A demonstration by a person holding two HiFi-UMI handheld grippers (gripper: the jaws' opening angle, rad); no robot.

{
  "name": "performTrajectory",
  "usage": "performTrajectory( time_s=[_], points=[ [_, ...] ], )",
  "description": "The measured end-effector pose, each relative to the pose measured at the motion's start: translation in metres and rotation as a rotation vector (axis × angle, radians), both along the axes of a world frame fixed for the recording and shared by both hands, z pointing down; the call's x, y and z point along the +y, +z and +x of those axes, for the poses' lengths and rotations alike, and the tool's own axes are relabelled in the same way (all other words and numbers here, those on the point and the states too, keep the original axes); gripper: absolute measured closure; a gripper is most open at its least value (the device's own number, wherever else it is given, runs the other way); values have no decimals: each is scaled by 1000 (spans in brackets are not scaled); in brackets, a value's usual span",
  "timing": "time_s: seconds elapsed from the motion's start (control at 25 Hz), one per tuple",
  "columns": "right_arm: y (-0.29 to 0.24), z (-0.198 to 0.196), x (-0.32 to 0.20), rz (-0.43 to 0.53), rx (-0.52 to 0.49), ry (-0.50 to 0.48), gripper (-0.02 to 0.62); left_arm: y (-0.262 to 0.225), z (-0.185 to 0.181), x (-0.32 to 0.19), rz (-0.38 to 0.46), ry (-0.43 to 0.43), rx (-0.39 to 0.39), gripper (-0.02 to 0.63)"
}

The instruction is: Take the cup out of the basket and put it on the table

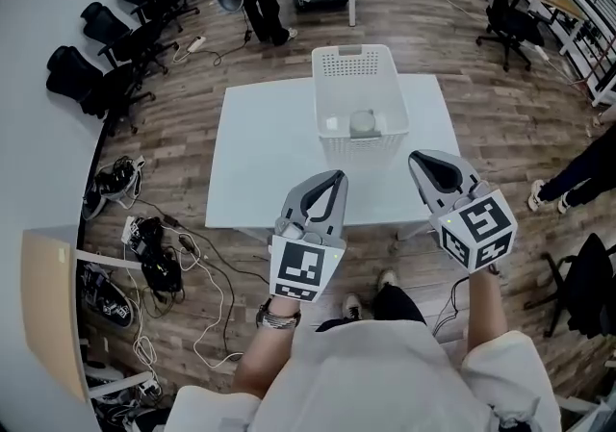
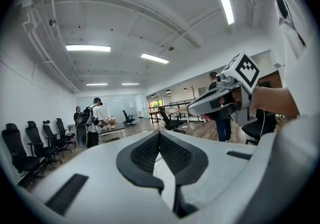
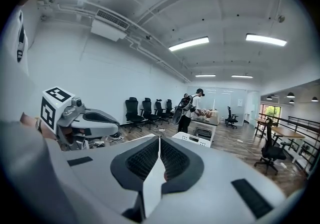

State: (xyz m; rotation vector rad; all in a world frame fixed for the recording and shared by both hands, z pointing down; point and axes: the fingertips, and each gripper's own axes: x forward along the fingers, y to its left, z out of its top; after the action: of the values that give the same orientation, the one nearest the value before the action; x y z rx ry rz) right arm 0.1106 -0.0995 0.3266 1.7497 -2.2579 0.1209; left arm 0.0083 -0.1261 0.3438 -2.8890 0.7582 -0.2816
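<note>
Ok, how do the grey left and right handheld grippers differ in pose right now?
The grey left gripper leans rightward toward the white perforated plastic basket; the right gripper leans leftward toward it. The left gripper's marker cube faces the head camera squarely, while the right gripper's is turned and shows two faces. Both are shut on nothing, outside the basket that holds the pale cup.

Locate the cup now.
In the head view, the cup sits inside the white basket, near its front wall, at the far edge of the table.
</note>
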Motion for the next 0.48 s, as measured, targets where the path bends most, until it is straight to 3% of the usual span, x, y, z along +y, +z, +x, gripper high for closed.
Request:
performTrajectory(
  time_s=[0.48],
  points=[
    [46,34,-108,-96,23,-161,577,28,34,-64,-62,-80,-21,603]
  ],
)
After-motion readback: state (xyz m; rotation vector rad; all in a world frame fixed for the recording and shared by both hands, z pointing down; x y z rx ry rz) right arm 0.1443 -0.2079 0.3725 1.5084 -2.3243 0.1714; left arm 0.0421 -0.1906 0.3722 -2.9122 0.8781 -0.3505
